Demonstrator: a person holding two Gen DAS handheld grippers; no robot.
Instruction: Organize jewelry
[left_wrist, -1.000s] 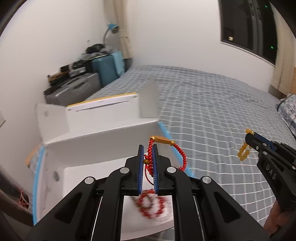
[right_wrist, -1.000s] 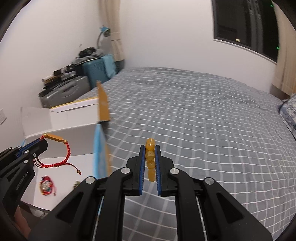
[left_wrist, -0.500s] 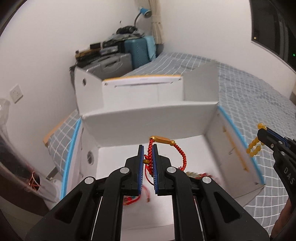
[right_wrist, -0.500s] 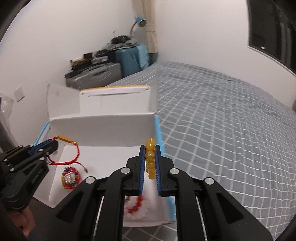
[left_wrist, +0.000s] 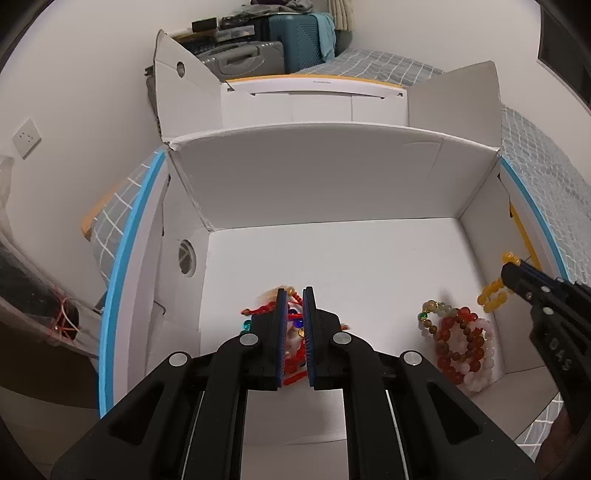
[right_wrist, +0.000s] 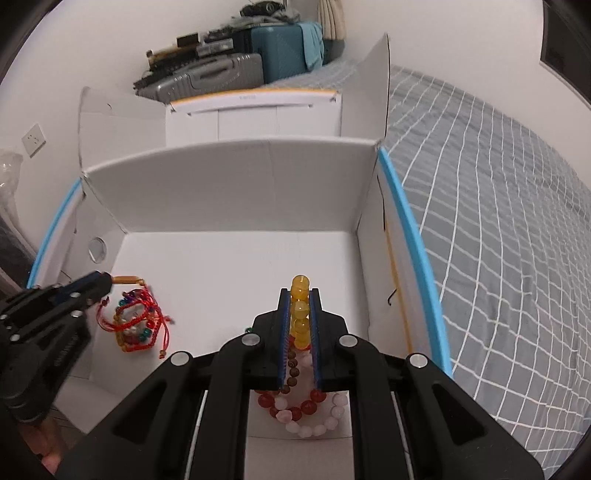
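An open white cardboard box (left_wrist: 332, 177) (right_wrist: 236, 192) lies on the bed. My left gripper (left_wrist: 294, 295) (right_wrist: 99, 284) is low inside it with its jaws slightly apart; the red cord bracelet (right_wrist: 147, 306) (left_wrist: 258, 308) hangs at its tips over a pile of cord bracelets (right_wrist: 135, 328). Whether it still grips the cord is unclear. My right gripper (right_wrist: 300, 295) (left_wrist: 511, 267) is shut on a yellow bead bracelet (right_wrist: 300, 314) (left_wrist: 493, 295) above several bead bracelets (left_wrist: 461, 339) (right_wrist: 306, 410) in the box's right front corner.
The box's flaps (left_wrist: 184, 81) stand up at the back. Suitcases (right_wrist: 207, 74) are stacked against the wall behind. The grey checked bedspread (right_wrist: 498, 221) stretches to the right. A wall socket (left_wrist: 26, 136) is on the left wall.
Both grippers have moved forward and down into the box. The left jaws have parted a little and the red cord bracelet has dropped lower. The right still holds the yellow beads.
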